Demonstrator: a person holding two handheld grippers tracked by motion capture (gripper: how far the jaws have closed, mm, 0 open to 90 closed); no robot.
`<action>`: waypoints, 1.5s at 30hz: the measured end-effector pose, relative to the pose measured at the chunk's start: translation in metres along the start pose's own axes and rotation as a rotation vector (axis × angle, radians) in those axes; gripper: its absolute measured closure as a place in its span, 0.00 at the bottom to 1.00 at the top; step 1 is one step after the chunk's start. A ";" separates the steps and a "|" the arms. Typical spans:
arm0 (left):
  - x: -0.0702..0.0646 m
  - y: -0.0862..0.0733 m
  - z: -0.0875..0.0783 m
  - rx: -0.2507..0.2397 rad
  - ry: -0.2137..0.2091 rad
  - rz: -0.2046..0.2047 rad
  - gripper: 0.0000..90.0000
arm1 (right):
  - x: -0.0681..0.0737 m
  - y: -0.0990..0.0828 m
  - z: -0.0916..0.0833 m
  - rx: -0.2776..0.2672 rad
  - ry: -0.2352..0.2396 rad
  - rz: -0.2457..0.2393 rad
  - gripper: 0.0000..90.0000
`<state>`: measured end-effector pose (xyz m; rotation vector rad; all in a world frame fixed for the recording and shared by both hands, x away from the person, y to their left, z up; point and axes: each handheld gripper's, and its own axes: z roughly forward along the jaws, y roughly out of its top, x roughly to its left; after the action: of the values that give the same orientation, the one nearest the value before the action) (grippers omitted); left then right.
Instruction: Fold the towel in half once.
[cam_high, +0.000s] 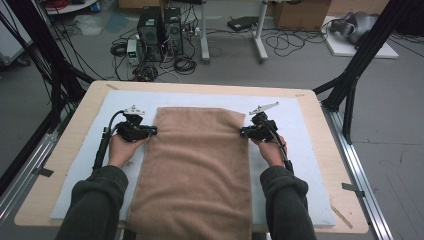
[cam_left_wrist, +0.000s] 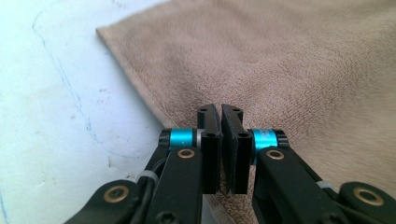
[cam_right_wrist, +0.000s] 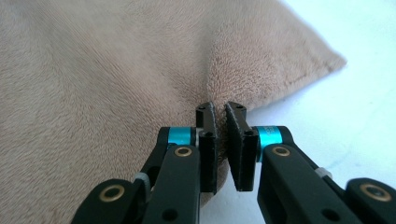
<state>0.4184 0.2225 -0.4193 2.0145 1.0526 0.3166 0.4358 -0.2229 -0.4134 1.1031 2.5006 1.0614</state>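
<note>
The high view is soft and slightly blurred, evenly lit from above, with faint shadows. In the 2 gripper views the white table (cam_left_wrist: 56, 93) glares bright, and the near black jaws are out of focus.

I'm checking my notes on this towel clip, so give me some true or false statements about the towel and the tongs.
1. The towel is brown. True.
2. The left tongs grip the towel's near end. False: they pinch its left edge near the far corner.
3. The right tongs are shut on the towel's right edge. True.
4. The towel is rolled into a tube. False: it lies flat on the white mat.
5. The towel hangs over the table's near edge. True.
</note>
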 end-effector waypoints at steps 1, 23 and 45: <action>-0.001 0.001 -0.003 0.004 -0.007 0.007 0.96 | 0.000 0.001 -0.003 -0.006 0.002 -0.003 0.93; -0.062 -0.059 -0.084 -0.040 -0.111 0.161 0.95 | 0.073 -0.055 -0.074 -0.027 0.207 -0.141 0.92; -0.046 -0.045 -0.063 -0.033 -0.059 0.136 0.64 | 0.053 -0.044 -0.053 -0.012 0.121 -0.089 0.54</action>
<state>0.3300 0.2355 -0.4069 2.0576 0.8701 0.3416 0.3497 -0.2339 -0.4006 0.9413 2.6058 1.1489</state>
